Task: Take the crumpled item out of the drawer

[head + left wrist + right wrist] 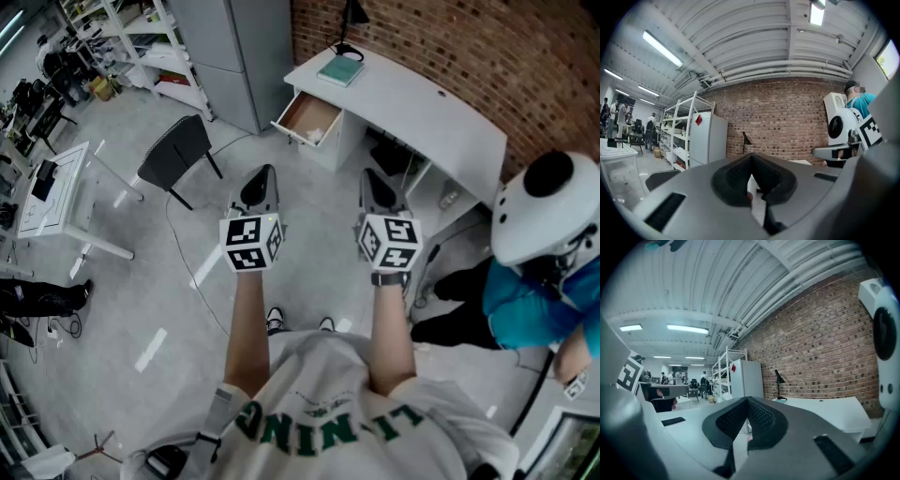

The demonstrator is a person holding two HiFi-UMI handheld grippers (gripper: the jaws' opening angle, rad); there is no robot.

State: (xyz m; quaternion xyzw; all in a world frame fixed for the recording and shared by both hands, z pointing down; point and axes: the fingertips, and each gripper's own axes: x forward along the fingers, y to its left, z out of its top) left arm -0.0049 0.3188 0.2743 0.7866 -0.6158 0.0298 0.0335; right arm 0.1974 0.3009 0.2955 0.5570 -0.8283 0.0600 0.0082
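The white desk [412, 103] stands ahead of me by the brick wall. Its drawer [307, 116] is pulled open at the left end. A small white crumpled item [315, 137] lies in the drawer's near corner. I hold both grippers up in front of me, well short of the desk and high over the floor. My left gripper [262, 174] [751, 161] is shut with nothing in it. My right gripper [372, 178] [747, 404] is shut too, and empty. Neither gripper view shows the drawer.
A teal book [339, 70] and a black lamp [352, 19] sit on the desk. A dark chair [176, 150] stands left of the drawer, a grey cabinet [234, 47] behind it. A person in a blue top [534, 291] stands at my right.
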